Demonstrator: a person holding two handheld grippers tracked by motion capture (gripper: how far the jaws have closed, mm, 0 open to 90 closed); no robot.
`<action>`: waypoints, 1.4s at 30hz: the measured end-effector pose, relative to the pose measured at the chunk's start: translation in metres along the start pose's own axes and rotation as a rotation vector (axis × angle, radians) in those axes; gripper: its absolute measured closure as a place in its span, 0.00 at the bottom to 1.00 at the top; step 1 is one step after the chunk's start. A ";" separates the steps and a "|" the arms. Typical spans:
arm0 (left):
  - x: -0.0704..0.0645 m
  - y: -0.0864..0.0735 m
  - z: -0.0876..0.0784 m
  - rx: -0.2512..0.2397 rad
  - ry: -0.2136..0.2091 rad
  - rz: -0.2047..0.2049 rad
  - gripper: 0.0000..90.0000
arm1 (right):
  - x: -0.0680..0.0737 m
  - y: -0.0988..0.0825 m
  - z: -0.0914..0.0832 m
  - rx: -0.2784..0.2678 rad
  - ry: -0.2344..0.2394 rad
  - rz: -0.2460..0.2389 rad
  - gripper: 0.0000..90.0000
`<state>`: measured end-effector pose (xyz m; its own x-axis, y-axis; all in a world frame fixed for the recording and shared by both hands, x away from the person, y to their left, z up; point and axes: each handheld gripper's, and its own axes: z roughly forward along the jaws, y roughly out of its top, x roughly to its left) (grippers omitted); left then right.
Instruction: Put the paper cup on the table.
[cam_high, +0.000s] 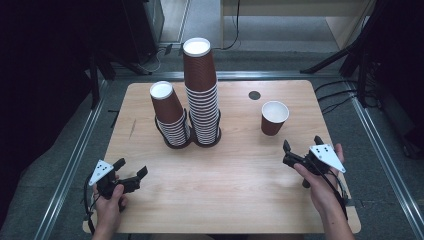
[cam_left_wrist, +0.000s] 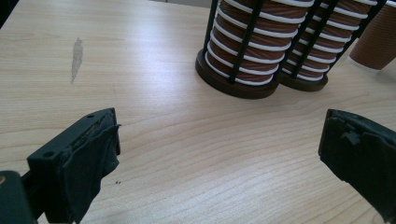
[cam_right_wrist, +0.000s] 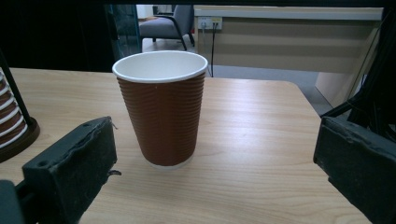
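Right gripper view: single brown ripple cup (cam_right_wrist: 161, 112) stands upright, mouth up, on the table (cam_right_wrist: 252, 154), ahead of the right gripper (cam_right_wrist: 217, 172) and slightly toward its left jaw. Jaws spread wide, nothing between them. Cup not yet inside the gap.

High view: same cup (cam_high: 274, 118) sits just beyond the right gripper (cam_high: 300, 145), apart from it. Left gripper (cam_high: 131, 169) rests low over the near-left part of the table, jaws apart, holding nothing. Two inverted cup stacks in a black wire holder (cam_high: 189, 137) stand beyond its fingertips, well apart: a short stack (cam_high: 169, 114) and a tall stack (cam_high: 201, 90).

Left gripper view: holder base (cam_left_wrist: 236, 84) ahead and to the right of the left jaw; bare wood between the jaws.

Judgement: step in hand is the approach to grasp the loose cup, likely to add it to a stack.

Notes for doing it well:
- Shift the gripper so the cup is centred between the pads before advancing.
- Close at mid-height, below the rolled rim; paper wall will dent, so squeeze lightly.
- Keep the jaws level to avoid tipping the empty cup.
- Left gripper may steady the holder.
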<state>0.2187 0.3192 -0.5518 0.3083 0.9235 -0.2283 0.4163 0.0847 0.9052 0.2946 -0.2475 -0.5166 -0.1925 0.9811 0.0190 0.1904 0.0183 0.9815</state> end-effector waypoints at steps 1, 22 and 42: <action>0.000 0.000 0.000 0.000 0.001 0.000 0.00 | -0.002 -0.001 -0.002 -0.001 -0.003 0.004 0.00; -0.001 0.000 0.000 0.000 0.008 0.003 0.00 | -0.036 -0.017 -0.043 0.006 -0.051 0.016 0.00; -0.001 0.000 0.000 -0.001 0.012 0.005 0.00 | -0.058 -0.035 -0.083 0.020 -0.109 0.002 0.00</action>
<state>0.2178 0.3185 -0.5518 0.2995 0.9284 -0.2197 0.4145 0.0808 0.9065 0.2195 -0.3211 -0.5361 -0.0866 0.9962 -0.0008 0.2104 0.0191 0.9774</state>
